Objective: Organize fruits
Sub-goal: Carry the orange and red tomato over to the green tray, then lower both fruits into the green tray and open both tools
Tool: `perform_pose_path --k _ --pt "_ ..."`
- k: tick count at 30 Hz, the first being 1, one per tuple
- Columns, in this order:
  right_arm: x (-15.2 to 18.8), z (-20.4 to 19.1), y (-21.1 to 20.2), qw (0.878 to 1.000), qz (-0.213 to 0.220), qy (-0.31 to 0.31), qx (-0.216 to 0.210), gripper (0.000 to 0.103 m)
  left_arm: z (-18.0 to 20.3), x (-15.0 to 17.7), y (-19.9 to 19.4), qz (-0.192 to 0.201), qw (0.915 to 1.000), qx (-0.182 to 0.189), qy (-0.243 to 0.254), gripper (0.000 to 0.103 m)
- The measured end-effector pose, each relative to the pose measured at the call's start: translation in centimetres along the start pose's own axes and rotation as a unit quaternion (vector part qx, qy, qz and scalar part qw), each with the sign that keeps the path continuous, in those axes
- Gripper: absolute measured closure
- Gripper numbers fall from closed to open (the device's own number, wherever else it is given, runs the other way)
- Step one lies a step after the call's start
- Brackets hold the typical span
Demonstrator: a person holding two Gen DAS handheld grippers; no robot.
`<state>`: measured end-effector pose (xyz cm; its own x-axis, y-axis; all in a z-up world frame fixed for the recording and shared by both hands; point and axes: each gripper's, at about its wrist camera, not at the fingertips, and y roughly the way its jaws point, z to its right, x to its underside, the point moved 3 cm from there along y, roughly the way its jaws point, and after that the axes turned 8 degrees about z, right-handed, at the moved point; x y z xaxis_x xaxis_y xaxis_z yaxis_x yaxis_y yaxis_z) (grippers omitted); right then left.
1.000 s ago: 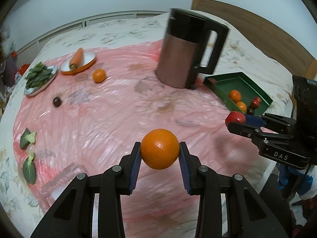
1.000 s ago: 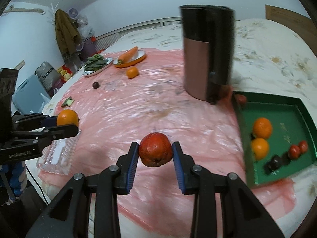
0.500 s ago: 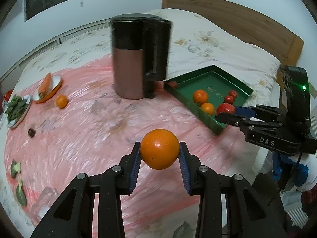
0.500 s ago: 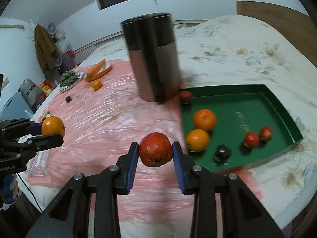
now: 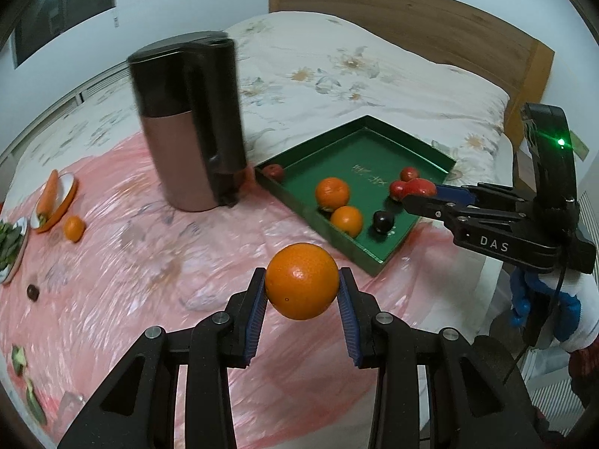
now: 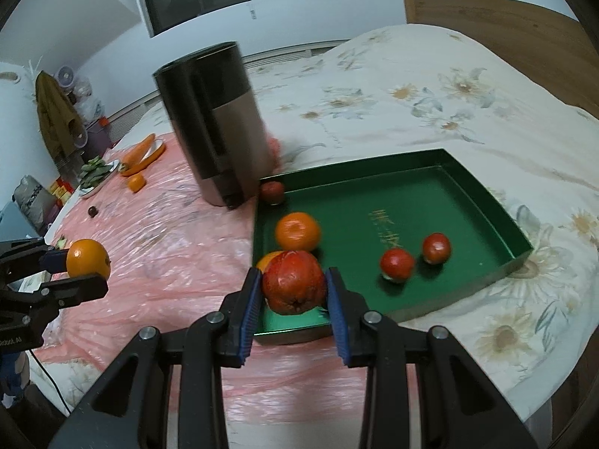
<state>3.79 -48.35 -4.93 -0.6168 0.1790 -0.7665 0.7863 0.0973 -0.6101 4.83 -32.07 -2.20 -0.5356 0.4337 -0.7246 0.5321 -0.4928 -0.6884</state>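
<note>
Clamping an orange (image 5: pixel 301 281), the left gripper (image 5: pixel 302 312) hangs over the pink sheet (image 5: pixel 131 262) near the green tray (image 6: pixel 486 202). The right gripper (image 6: pixel 292 308), pinching a red fruit (image 6: pixel 293 281), hovers at the tray's near edge. Five fruits already lie inside (a sixth sits in its far corner). By the sheet's far edge, a small orange (image 5: pixel 73 228) and dark fruit (image 5: pixel 33 292) remain.

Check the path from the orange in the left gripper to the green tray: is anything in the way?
Nothing visible blocks it. The orange, clamped in the left gripper, has only bare pink sheet between it and the green tray. The dark jug stands off to the side, beyond the tray's far corner. Two oranges lie inside the near wall.
</note>
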Motion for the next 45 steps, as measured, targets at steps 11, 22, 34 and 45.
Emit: perform_pose_path --k 11,22,34,45 --pt "-0.4 5.2 0.8 0.999 0.007 0.026 0.038 0.068 2.4 -1.8 3.8 -0.007 0.9995 0.029 0.010 0.071" --pt "-1.7 10.9 3.0 0.994 0.008 0.026 0.110 0.068 5.3 -4.4 10.4 -0.017 0.9978 0.062 0.014 0.071" --pt "-1.3 15.4 5.8 0.985 -0.002 0.031 0.171 0.068 7.7 -5.6 16.1 -0.021 0.9976 0.052 0.041 0.071" --pt "-0.8 16.3 7.2 0.983 -0.013 0.019 0.182 0.068 9.1 -5.2 18.2 -0.023 0.9968 0.040 0.065 0.071"
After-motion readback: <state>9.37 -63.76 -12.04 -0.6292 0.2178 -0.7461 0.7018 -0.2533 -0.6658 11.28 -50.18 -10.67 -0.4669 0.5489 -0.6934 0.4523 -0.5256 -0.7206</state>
